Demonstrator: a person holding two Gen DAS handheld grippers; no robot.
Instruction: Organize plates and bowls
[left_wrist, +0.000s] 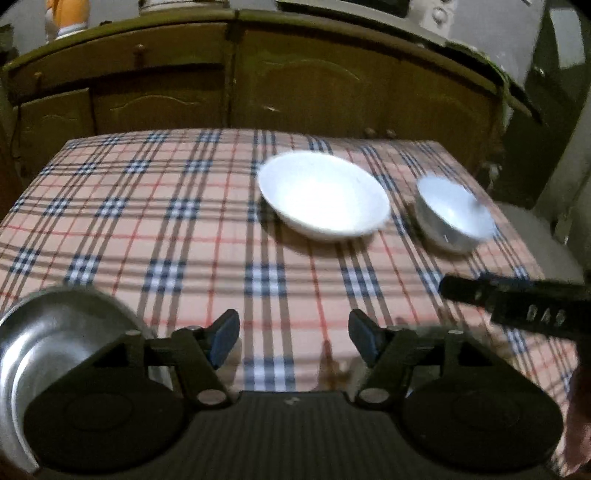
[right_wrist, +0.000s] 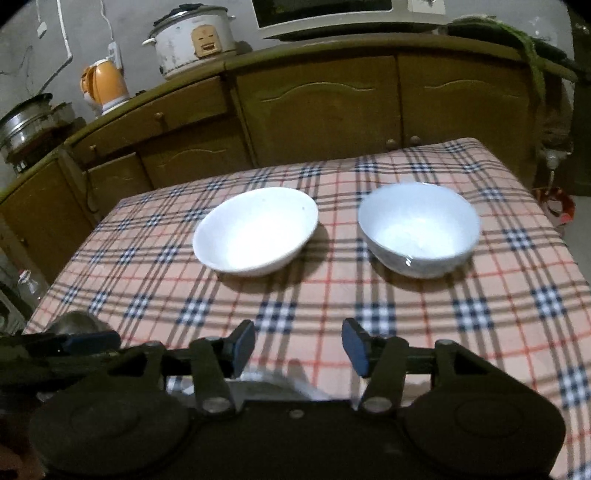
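Observation:
A wide white bowl (left_wrist: 323, 194) (right_wrist: 255, 230) and a smaller, deeper white bowl (left_wrist: 454, 214) (right_wrist: 419, 229) stand side by side on the plaid tablecloth (left_wrist: 147, 221) (right_wrist: 369, 295). A steel bowl (left_wrist: 48, 339) sits at the near left corner, beside my left gripper; it shows faintly in the right wrist view (right_wrist: 79, 321). My left gripper (left_wrist: 293, 338) is open and empty above the cloth. My right gripper (right_wrist: 298, 347) is open and empty, short of both white bowls. The right gripper's finger also shows in the left wrist view (left_wrist: 517, 299).
A wooden cabinet (right_wrist: 314, 110) runs behind the table. On it stand a rice cooker (right_wrist: 194, 38), an orange kettle (right_wrist: 105, 85) and a steel pot (right_wrist: 26, 122). The table's right edge (right_wrist: 554, 229) drops to the floor.

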